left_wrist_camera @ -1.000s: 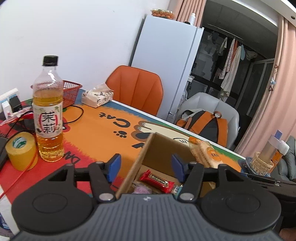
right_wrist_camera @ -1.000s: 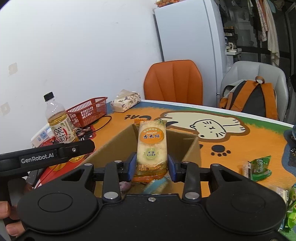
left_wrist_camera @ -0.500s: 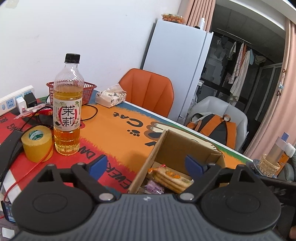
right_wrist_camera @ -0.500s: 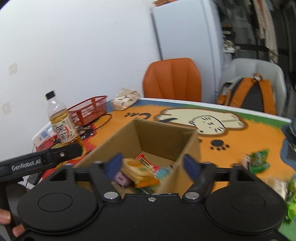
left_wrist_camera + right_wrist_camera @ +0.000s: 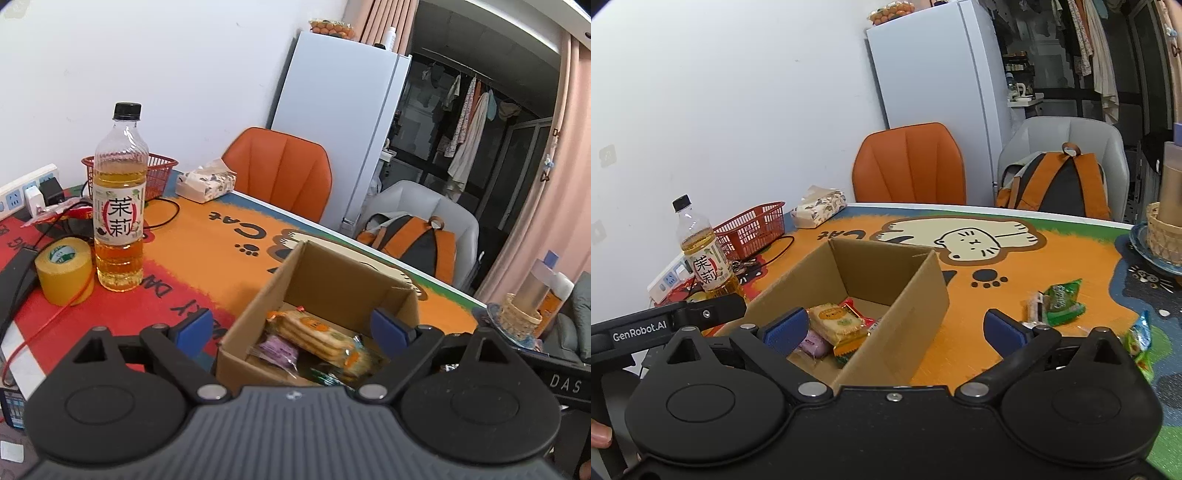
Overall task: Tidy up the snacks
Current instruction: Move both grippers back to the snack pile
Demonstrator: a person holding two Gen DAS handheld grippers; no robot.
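Note:
An open cardboard box (image 5: 916, 291) stands on the orange cat-print table; it also shows in the left wrist view (image 5: 343, 280). Inside lie a rice-cracker pack (image 5: 838, 321) (image 5: 317, 332), a purple snack (image 5: 812, 341) and a red bar (image 5: 855, 310). My right gripper (image 5: 894, 328) is open and empty, held above the box's near right wall. My left gripper (image 5: 291, 325) is open and empty, just over the box's near end. Loose green snack packets (image 5: 1062, 301) and another (image 5: 1141, 343) lie on the table right of the box.
A tea bottle (image 5: 118, 206), a yellow tape roll (image 5: 62, 269), a red basket (image 5: 753, 230), a tissue pack (image 5: 818, 206), cables and a power strip (image 5: 22, 188) sit left of the box. A wicker holder on a glass dish (image 5: 1163, 236) stands at the right. Chairs and a fridge stand behind.
My right gripper opened and dropped the rice-cracker pack into the box, then drew back and shifted right. My left gripper opened wider and pulled back from the box.

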